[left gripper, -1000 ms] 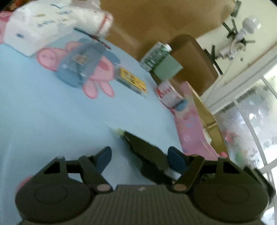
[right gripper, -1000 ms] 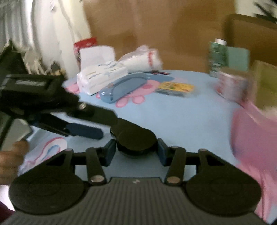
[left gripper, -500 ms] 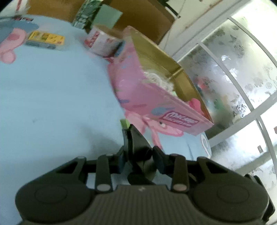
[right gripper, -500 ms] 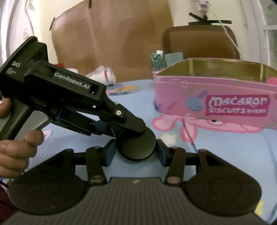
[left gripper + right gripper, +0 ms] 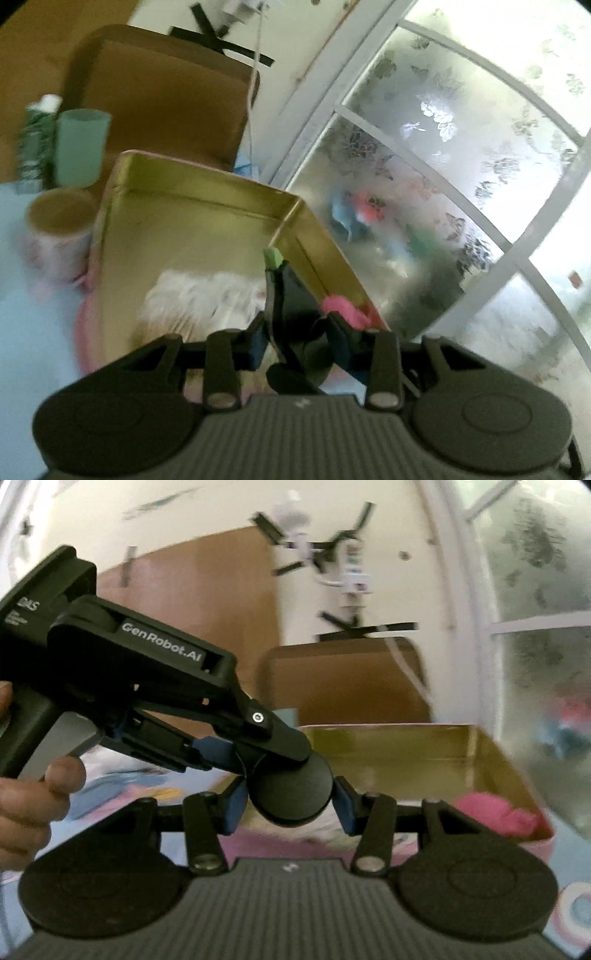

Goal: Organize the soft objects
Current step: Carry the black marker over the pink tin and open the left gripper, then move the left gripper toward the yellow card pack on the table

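Left tongs (image 5: 297,341): pinching a black folded item (image 5: 286,314) with a green tag. Right tongs (image 5: 288,801): pinching its round black end (image 5: 291,786). Item held over near edge of gold-lined pink tin (image 5: 207,206). In tin: white fluffy cloth (image 5: 199,299), pink cloth (image 5: 495,814). Beyond: mug (image 5: 59,229), green cup (image 5: 81,147).

- A tin (image 5: 192,206) stands on the table (image 5: 33,314), at its edge nearest the window (image 5: 461,147).
- In the tin lie a fluffy cloth (image 5: 199,299), toward its near end, and a second cloth (image 5: 495,812) in its near right corner.
- A cup (image 5: 59,225) stands just left of the tin.
- Behind the cup stand a tumbler (image 5: 81,147) and a carton (image 5: 33,147), the carton on the left.
- A chair (image 5: 162,92) stands behind the table.
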